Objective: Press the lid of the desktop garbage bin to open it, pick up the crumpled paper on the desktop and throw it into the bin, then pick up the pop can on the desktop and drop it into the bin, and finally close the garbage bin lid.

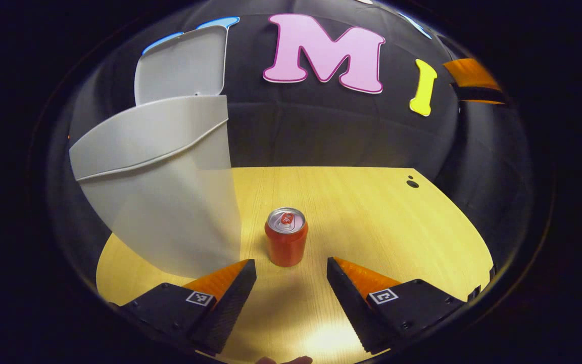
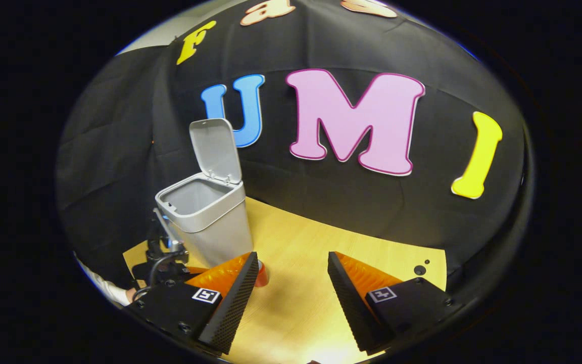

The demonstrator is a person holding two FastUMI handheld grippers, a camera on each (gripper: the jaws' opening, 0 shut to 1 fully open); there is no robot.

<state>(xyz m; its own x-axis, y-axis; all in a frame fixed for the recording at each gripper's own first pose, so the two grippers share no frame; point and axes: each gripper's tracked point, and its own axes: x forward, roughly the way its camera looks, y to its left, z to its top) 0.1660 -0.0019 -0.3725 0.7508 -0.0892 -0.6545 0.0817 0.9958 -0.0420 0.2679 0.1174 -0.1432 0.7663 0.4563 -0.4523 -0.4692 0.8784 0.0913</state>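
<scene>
The left gripper (image 1: 291,268) is hovering low over the pale wooden desktop (image 1: 372,212) with its jaws spread wide, and the small red pop can with a silver top and red pull tab (image 1: 286,237) is standing upright just ahead of the gap between the fingers, touching neither of them. No brand or writing on the can is showing clearly enough to read. Just to the can's left, the light grey plastic desktop garbage bin (image 1: 159,202) is looming large, close beside the can, and its flat grey hinged lid (image 1: 182,65) is standing up, open, behind the rim. Each finger is carrying a small square black-and-white marker tag (image 1: 200,298), a coded pattern rather than legible text. Over in the right gripper view, the right gripper (image 2: 291,268) is hanging higher and farther back, jaws likewise wide apart and gripping nothing. From there the bin (image 2: 210,222) is sitting toward the left of the desktop (image 2: 311,283), lid (image 2: 215,149) tilted up and back so the grey inside is showing; whether anything is lying in it cannot be told. A sliver of the red can (image 2: 261,275) is peeking out from behind the near finger, at the bin's foot. Beside the bin, the left gripper's dark body (image 2: 162,258) and a white sleeve (image 2: 106,289) are showing at the lower left.
</scene>
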